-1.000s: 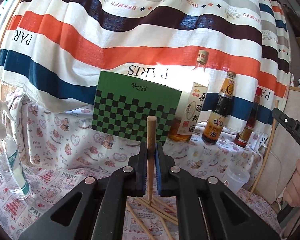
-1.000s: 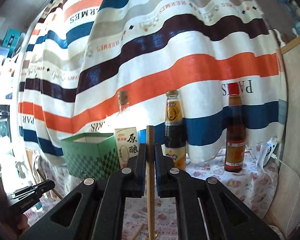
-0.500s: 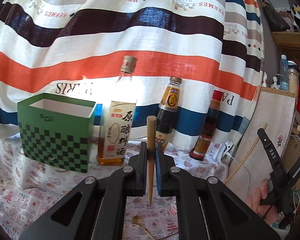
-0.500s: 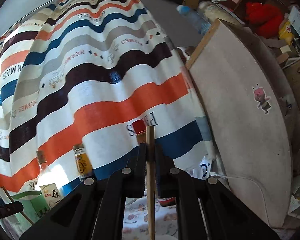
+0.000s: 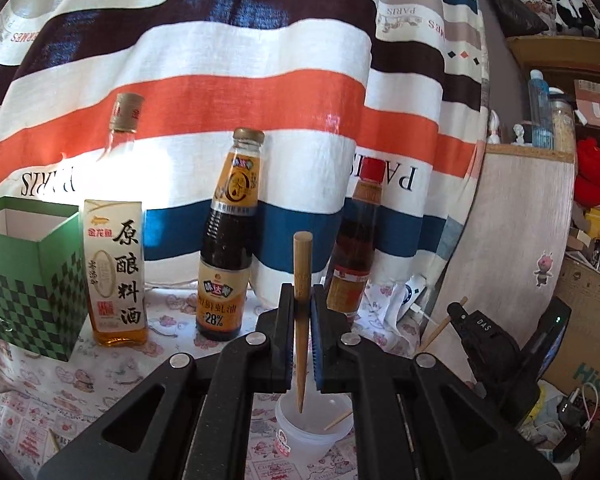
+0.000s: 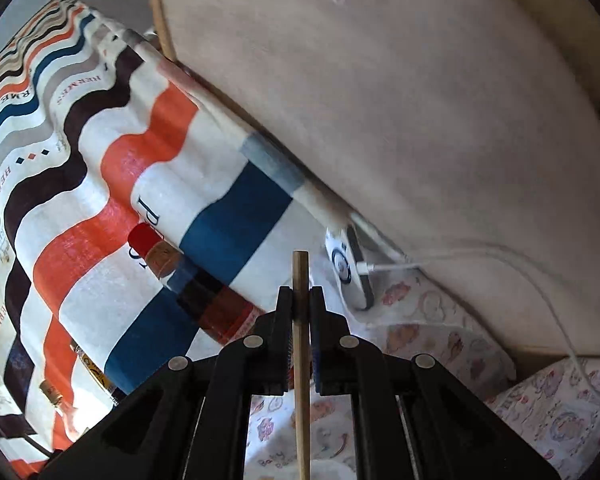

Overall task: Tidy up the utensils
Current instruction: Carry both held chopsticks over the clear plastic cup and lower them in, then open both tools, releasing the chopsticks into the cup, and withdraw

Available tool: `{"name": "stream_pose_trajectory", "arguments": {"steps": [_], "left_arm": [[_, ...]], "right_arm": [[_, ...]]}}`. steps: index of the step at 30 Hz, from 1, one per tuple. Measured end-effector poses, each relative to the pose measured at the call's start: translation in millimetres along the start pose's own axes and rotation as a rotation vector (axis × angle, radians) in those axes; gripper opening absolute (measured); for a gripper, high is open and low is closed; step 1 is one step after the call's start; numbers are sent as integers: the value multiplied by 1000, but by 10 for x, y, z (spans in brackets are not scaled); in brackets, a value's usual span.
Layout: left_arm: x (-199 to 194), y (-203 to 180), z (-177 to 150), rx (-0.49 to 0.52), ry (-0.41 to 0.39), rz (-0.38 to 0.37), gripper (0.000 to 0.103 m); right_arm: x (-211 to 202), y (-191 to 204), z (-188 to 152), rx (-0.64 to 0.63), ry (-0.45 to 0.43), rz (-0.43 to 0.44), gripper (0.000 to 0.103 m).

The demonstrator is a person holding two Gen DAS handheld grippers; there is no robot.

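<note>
While clamped upright between the blue-padded jaws of the left gripper (image 5: 302,336), a tapered wooden chopstick (image 5: 302,280) is held point-down above a translucent plastic cup (image 5: 314,436), where another stick (image 5: 338,424) is seen leaning. A second, slimmer chopstick (image 6: 301,340) is pinched by the right gripper (image 6: 301,336). Beyond, glass sauce bottles (image 5: 230,240) and a green chequered paper box (image 5: 28,280) are ranged on patterned cloth before a striped curtain (image 5: 220,80).

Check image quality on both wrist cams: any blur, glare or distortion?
Left wrist: sharp, backlit glare blows out the curtain behind the pale rice-wine bottle; fisheye bends the edges. Right wrist: tilted horizon, motion smear on the beige board and red-capped bottle; held chopstick stays crisp.
</note>
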State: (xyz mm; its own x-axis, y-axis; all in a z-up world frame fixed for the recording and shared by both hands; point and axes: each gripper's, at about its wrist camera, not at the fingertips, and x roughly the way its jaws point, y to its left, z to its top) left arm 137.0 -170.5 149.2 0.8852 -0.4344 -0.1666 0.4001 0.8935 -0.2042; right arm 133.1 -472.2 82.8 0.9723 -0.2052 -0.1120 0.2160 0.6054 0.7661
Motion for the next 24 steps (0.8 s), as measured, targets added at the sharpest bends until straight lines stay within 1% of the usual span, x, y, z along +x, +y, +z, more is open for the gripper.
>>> {"name": "stream_pose_trajectory", "arguments": {"steps": [1,4,5,7,8,9,11,13,15,18,19,20,21,23,24], "left_arm": [[54,-1,-46,2,11,0,6],[222,0,-183,0,53,7,6],[270,1,-228,1,66,10,6],[364,-6,-308,15,94,18,6],[407,-13,-334,26,109,20,6],[440,-19,-360,39,120,23,6],[481,-19,-393,59,131,27,6],[525,5,-409,63,148,32,6],[561,42,-418,50,164,27,6],[598,110,-418,17,182,10,8],[584,128,-414,8,175,6,10],[552,137,-406,4,160,7,20],[502,141,-389,6,138,13,31],[406,137,-344,16,102,33,39],[373,143,-313,21,98,39,40]], "right_arm": [[51,-22,-25,-1,22,1,9],[165,44,-145,-105,53,-22,9],[227,51,-180,-115,91,-5,9],[385,23,-243,-91,202,50,9],[432,31,-262,-90,240,76,9],[454,68,-278,-117,259,95,9],[433,173,-299,-192,251,86,9],[458,249,-315,-227,283,107,9],[514,297,-343,-233,338,131,9],[546,370,-394,-278,363,130,10],[561,389,-409,-285,376,132,11],[578,400,-418,-284,393,136,12],[575,410,-411,-280,404,139,17],[534,457,-394,-288,397,140,21],[490,482,-380,-299,389,139,26]]}}
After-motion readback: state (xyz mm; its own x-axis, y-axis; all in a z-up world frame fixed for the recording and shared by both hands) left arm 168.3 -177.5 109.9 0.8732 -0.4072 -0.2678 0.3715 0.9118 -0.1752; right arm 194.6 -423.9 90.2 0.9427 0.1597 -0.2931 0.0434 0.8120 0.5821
